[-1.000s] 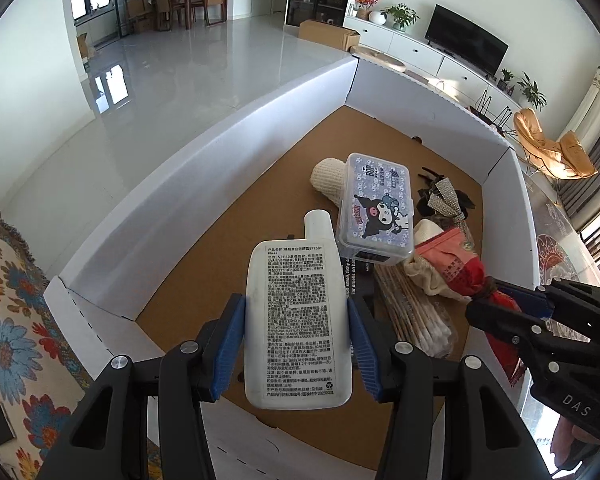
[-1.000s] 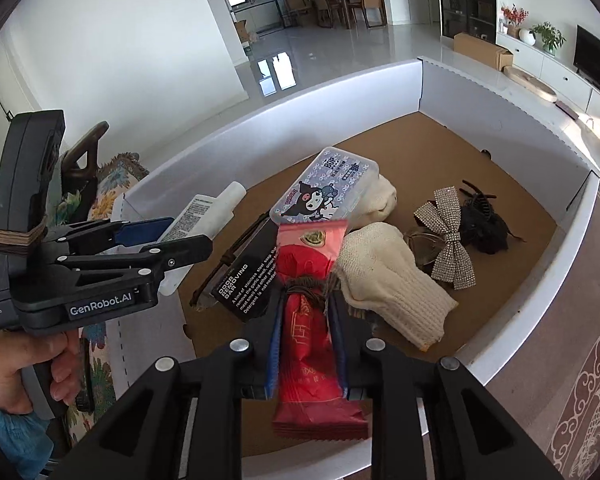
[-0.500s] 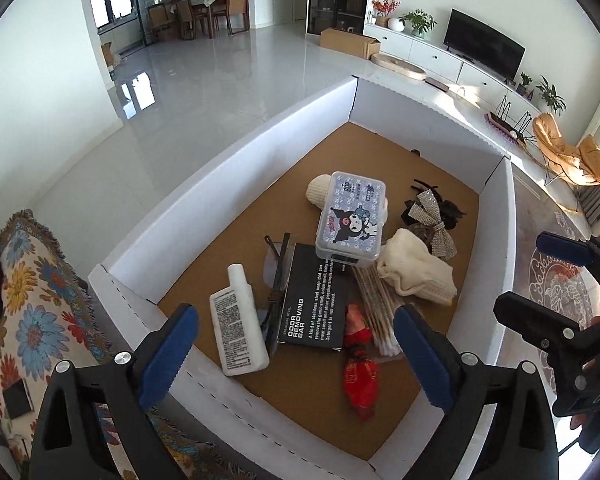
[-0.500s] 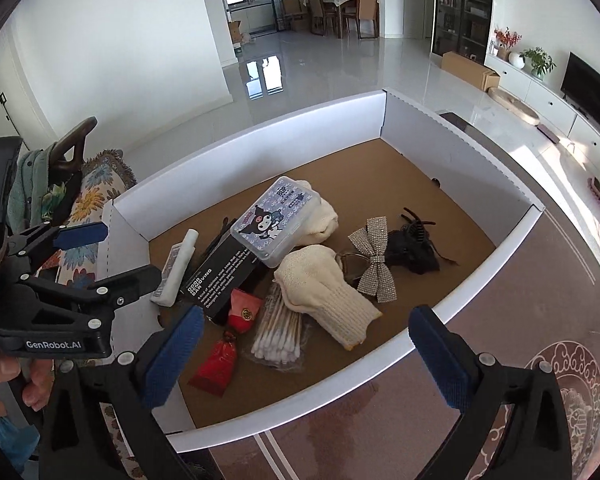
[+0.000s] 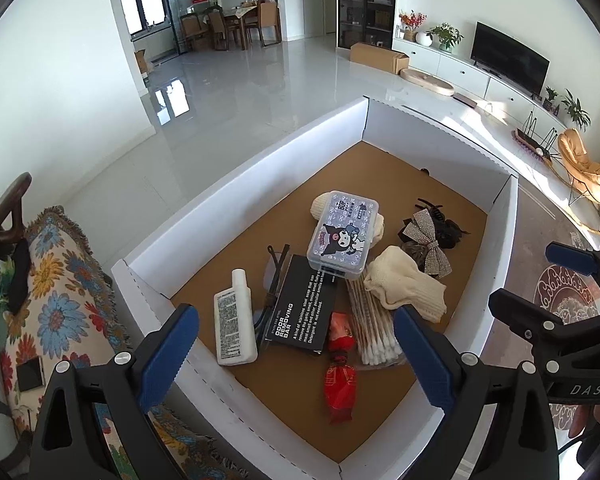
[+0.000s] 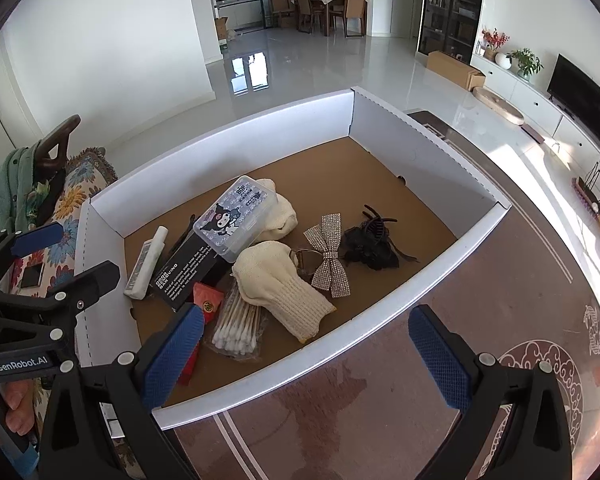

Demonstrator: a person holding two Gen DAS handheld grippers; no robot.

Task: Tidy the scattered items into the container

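Observation:
A white cardboard box [image 5: 236, 184] [image 6: 380, 320] with a brown floor holds the items: a white lotion tube [image 5: 235, 320] [image 6: 146, 262], a red snack packet [image 5: 340, 372] [image 6: 206, 300], a black soap bar box [image 5: 304, 306] [image 6: 184, 272], a cartoon-print clear case [image 5: 342, 236] [image 6: 236, 218], cotton swabs [image 5: 374, 328] [image 6: 238, 322], a cream knit sock [image 5: 404, 284] [image 6: 280, 288], a rhinestone bow [image 5: 428, 236] [image 6: 330, 260] and a black hair claw [image 6: 374, 240]. My left gripper [image 5: 296, 352] is open and empty above the box's near corner. My right gripper [image 6: 308, 356] is open and empty above the near wall.
A floral blanket [image 5: 56, 280] lies left of the box, with a green garment on a wooden chair back [image 6: 56, 140]. A dark patterned table surface [image 6: 500, 320] lies right of the box. Beyond are a glossy white floor, a TV unit and a dining set.
A second ago my left gripper was shut on the white tube and my right on the red packet. Both opened, the items now lie in the box, and both grippers have pulled up and back.

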